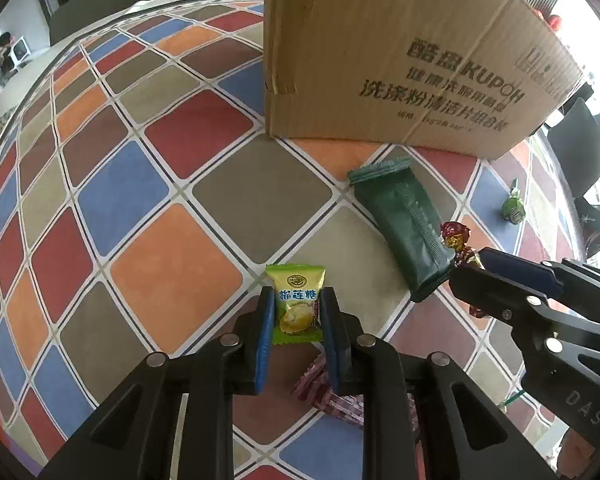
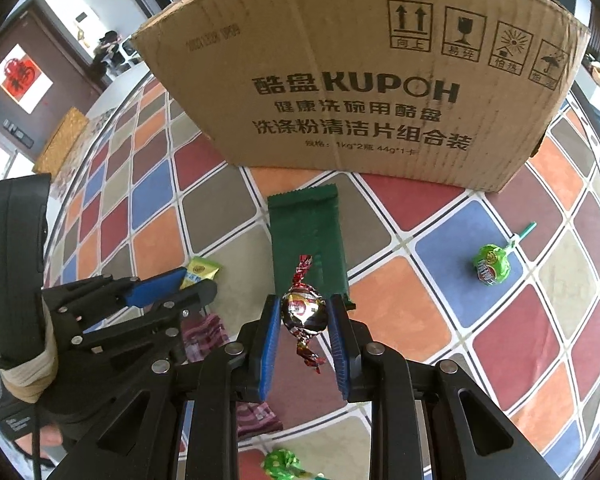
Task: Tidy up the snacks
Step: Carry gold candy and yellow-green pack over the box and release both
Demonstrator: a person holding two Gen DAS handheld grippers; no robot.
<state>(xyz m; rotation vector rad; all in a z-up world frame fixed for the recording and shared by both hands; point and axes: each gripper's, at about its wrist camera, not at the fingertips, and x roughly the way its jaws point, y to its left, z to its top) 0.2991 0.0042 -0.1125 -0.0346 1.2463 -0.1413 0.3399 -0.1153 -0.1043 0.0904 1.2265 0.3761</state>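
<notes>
A cloth of red, blue, orange and grey diamonds covers your worktop (image 1: pixel 172 264), and a brown cardboard box (image 2: pixel 356 92) printed KUPOH stands at its far side. Your left tool (image 1: pixel 296 312) is clamped on a green and yellow candy packet (image 1: pixel 296 300), its blue pads (image 1: pixel 266 340) pressing both sides of the wrapper. Your right tool (image 2: pixel 304 316) is clamped on a round foil-wrapped candy (image 2: pixel 303 311) with red twisted ends. Beyond that candy a dark green pouch (image 2: pixel 306 236) lies flat on the cloth, just in front of the box. A green lollipop (image 2: pixel 491 263) lies well apart to the right of the pouch. Purple striped wrappers (image 1: pixel 324 396) lie under your left tool, partly hidden. A second green lollipop (image 2: pixel 280 460) shows beneath your right tool.
</notes>
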